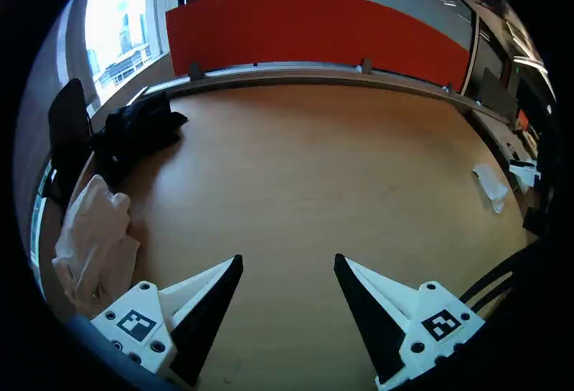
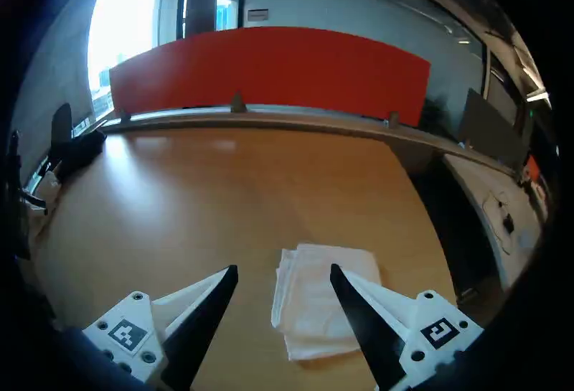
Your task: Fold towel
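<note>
A white towel (image 2: 316,298) lies folded into a small stack on the wooden table (image 2: 215,190), near its right front. My right gripper (image 2: 284,270) hangs open just above the table; the towel's left edge lies between its fingers and its right finger overlaps the stack. In the left gripper view the same towel (image 1: 492,185) shows small at the far right of the table. My left gripper (image 1: 288,260) stands open over bare wood with nothing between its fingers.
A crumpled cream cloth (image 1: 97,244) lies at the table's left edge, with a black garment (image 1: 136,133) behind it and a dark chair (image 1: 68,125) beyond. A red divider panel (image 1: 316,32) runs along the table's far edge. Another desk (image 2: 502,212) stands to the right.
</note>
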Motion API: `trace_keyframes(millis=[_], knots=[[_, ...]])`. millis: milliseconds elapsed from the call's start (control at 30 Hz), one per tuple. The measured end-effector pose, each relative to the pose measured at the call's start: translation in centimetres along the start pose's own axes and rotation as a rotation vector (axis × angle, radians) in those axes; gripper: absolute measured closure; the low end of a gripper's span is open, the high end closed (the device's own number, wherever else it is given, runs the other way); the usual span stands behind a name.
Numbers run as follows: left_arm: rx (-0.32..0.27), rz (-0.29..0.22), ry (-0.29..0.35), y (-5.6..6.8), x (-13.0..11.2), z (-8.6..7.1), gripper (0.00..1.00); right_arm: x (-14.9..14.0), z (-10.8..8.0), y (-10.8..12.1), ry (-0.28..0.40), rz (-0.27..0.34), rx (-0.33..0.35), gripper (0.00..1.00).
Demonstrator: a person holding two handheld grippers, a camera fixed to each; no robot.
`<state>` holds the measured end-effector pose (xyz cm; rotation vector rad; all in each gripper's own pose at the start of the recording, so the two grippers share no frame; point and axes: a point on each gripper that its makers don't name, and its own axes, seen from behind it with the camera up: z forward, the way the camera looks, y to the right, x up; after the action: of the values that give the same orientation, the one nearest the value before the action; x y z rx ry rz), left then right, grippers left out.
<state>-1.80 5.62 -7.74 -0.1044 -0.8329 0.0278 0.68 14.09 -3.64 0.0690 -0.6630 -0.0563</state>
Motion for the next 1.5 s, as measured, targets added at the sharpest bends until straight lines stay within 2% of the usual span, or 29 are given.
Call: trace_keyframes(millis=[367, 467, 667, 1067, 1367, 1500], knots=[[0.014, -0.005, 0.026, -0.3, 0.9, -0.2, 0.06, 4.0, -0.9, 0.7, 0.168, 0.073, -0.048, 0.00], [0.018, -0.008, 0.036, -0.5, 1.3, -0.2, 0.06, 5.2, -1.1, 1.4, 0.212, 0.088, -0.081, 0.00], [0.022, -0.012, 0.054, -0.5, 2.0, -0.1, 0.06, 7.3, -1.9, 1.2, 0.293, 0.088, -0.089, 0.00], [0.031, -0.017, 0.108, -0.8, 3.7, -0.3, 0.06, 8.8, -2.2, 3.6, 0.369, 0.131, -0.214, 0.01], [0.074, -0.055, 0.222, -2.2, 6.7, -0.7, 0.06, 10.0, -3.1, 3.1, 0.408, 0.125, -0.231, 0.01], [0.091, -0.057, 0.332, -2.7, 9.6, -1.7, 0.06, 10.3, -3.4, 2.7, 0.413, 0.116, -0.228, 0.01]])
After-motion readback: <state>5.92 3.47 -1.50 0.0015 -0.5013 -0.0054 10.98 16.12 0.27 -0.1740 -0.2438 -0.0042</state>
